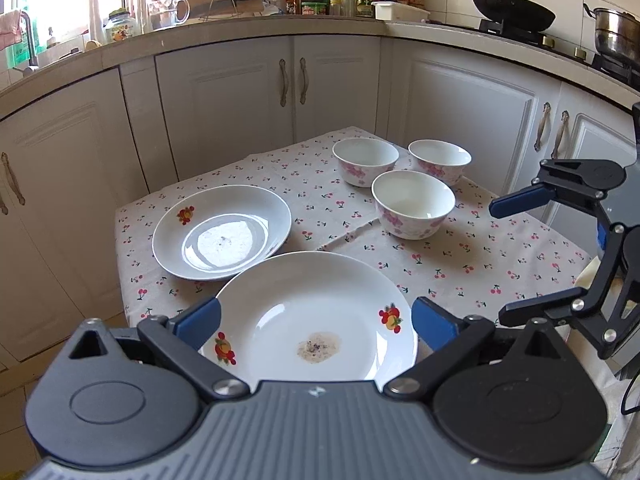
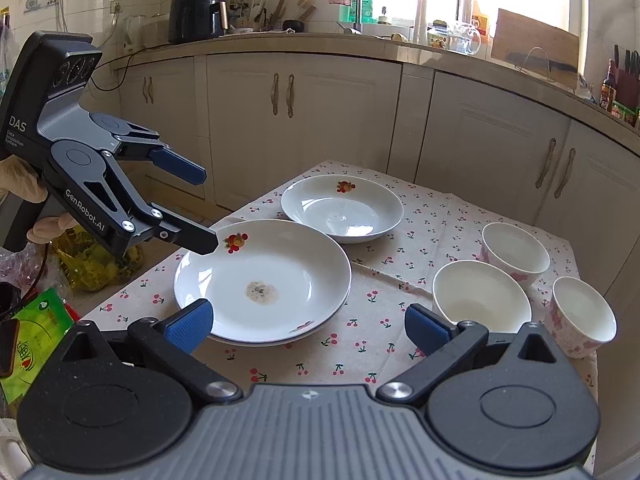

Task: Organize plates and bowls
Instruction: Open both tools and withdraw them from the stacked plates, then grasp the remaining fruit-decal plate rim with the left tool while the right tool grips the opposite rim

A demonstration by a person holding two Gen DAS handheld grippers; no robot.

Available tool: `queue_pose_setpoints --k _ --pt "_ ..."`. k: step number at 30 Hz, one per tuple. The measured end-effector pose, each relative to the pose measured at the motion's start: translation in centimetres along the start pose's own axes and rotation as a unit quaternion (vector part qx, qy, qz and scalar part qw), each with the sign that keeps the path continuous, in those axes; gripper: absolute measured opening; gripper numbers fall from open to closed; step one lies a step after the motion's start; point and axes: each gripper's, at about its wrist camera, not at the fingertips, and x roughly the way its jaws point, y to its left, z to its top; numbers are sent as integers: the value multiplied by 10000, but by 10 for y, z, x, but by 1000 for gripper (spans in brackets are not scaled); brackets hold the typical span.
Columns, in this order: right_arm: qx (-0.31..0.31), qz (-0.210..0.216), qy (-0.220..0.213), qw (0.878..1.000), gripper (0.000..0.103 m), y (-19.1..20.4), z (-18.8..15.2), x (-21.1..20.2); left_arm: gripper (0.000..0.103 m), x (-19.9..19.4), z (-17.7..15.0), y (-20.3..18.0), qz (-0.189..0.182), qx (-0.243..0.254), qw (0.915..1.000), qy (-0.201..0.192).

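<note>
We see a small table (image 2: 400, 356) w/ cherry-print cloth (image 1: 460, 256). On it: 2 plates, near one (image 1: 316, 316) soiled at centre and stacked on another plate, far one (image 1: 222, 232) just beside; 3 bowls (image 1: 412, 204) grouped apart.

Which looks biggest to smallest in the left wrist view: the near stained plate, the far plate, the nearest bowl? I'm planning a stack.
1. Near stained plate, though it sits closest to the camera.
2. Far plate; the two may really match in size.
3. Nearest bowl, clearly the smallest.
</note>
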Motion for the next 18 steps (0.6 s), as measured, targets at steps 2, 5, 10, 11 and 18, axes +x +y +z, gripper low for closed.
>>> queue_pose_setpoints --k 2,5,10,11,18 --pt "-55 -2 -2 10000 103 -2 2 1 101 0 1 0 12 -29 10000 -21" --pt "-59 13 9 10000 103 -8 7 5 101 3 5 4 43 -90 9999 -48" --pt "-9 68 32 10000 103 -19 17 19 102 14 16 20 8 -269 9996 -107" --pt "1 75 40 10000 103 -21 18 23 102 17 18 24 13 -303 9995 -131" --pt "-27 84 183 9998 103 -39 36 61 101 54 33 58 71 -560 9984 27"
